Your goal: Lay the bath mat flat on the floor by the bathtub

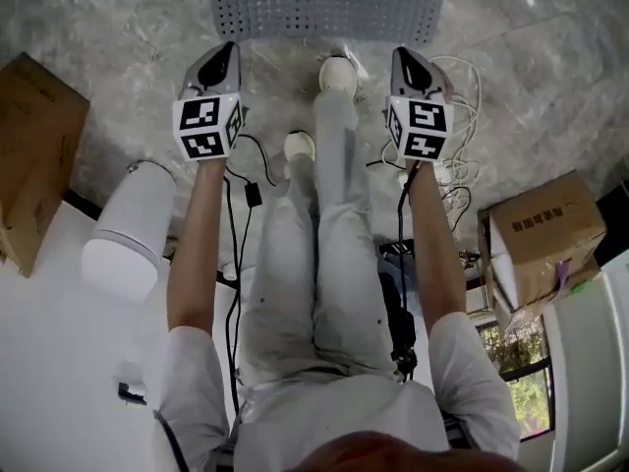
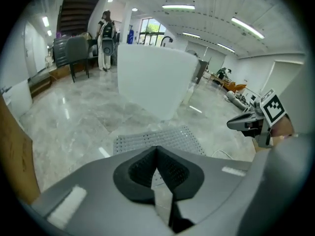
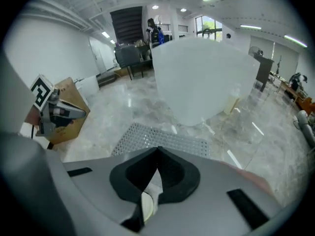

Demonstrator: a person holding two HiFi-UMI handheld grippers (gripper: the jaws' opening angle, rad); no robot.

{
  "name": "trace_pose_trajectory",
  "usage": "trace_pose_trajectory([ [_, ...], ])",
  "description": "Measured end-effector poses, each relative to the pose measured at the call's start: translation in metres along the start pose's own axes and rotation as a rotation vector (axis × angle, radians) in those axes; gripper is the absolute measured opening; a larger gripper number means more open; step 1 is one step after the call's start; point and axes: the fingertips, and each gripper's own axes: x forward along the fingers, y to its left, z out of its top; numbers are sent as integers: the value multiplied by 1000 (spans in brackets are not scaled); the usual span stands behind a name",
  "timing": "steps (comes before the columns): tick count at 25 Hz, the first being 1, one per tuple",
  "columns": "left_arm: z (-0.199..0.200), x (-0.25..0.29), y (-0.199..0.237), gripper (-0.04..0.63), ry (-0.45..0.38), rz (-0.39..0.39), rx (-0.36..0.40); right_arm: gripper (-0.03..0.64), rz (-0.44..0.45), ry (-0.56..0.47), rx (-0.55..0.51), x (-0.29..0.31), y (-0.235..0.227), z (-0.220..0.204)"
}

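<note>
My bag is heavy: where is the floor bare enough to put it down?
Bare floor lies between the left box and the mat, and again right of the mat, beyond the right box. Cables crowd the patch by the person's shoes.

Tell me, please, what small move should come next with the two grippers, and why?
Probably just lower both grippers and step back. The bath mat already seems to lie flat on the floor in front of the bathtub, and the left gripper and right gripper are held clear of it, jaws together with nothing between them.
</note>
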Motion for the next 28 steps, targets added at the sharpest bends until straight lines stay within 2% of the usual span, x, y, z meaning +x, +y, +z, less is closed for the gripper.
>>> trace_pose_trajectory([
  [2,46,-54,-23,-5,-33,4,46,3,11,-49,13,-58,19,47],
  [7,187,-180,-68,-5,-204,12,112,5,33,-237,-46,-190,47,195],
  [11,271,-290,-115,-5,-297,-32,135,5,86,-359,-69,-318,67,289],
  [14,331,-364,-130,-5,-393,-32,156,3,110,-469,-84,-398,78,350],
  [17,387,-437,-141,-5,-504,-10,192,3,83,-578,-143,-471,85,393],
  [20,424,-500,-156,-5,-603,9,232,3,66,-685,-190,-531,90,418],
  [23,447,-541,-173,-5,-688,18,250,3,54,-772,-220,-575,90,438],
  [28,474,-584,-192,-5,-794,10,228,3,-59,-927,-220,-631,82,468],
])
